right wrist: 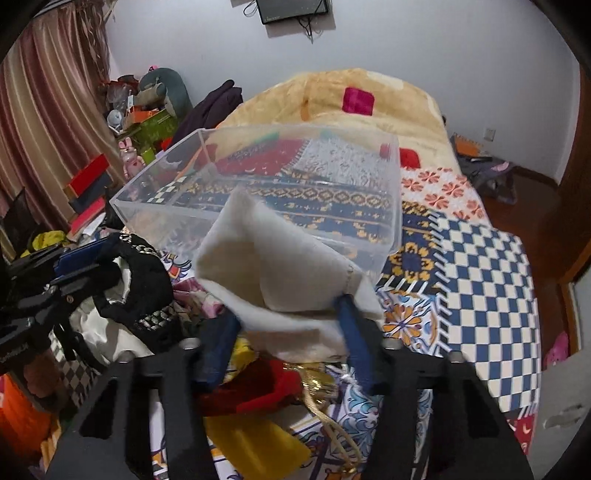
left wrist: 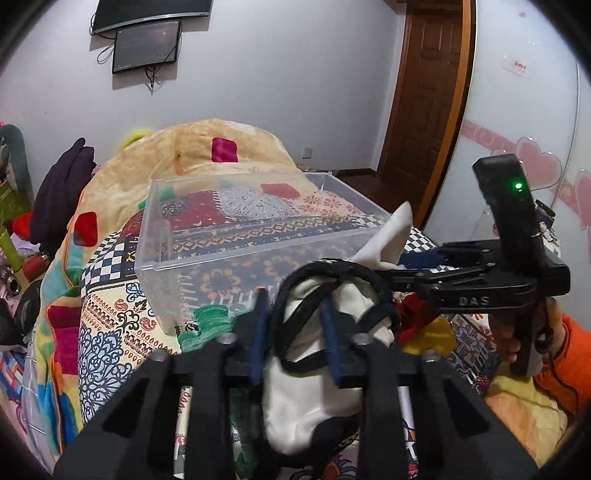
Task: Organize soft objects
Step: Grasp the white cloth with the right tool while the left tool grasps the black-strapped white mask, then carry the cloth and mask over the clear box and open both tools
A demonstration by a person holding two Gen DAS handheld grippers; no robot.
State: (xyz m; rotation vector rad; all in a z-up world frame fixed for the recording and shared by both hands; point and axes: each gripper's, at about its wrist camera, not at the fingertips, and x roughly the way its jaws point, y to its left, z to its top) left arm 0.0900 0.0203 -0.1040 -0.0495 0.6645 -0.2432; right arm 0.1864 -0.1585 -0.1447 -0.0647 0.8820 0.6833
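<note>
My left gripper (left wrist: 295, 325) pinches a white garment with black straps (left wrist: 314, 384), lifted just above the patterned bedspread (right wrist: 480, 266). My right gripper (right wrist: 288, 332) is clamped on a cream cloth (right wrist: 266, 266), raised before the clear plastic bin (right wrist: 258, 177). Both pieces look light and limp, likely to sag and slip, so I judge a bunched fold the safest hold.

A home bedroom: patchwork-quilted bed (right wrist: 480, 258), wall-mounted television (left wrist: 147, 14), brown curtains (right wrist: 48, 110), wooden door (left wrist: 424, 92).
</note>
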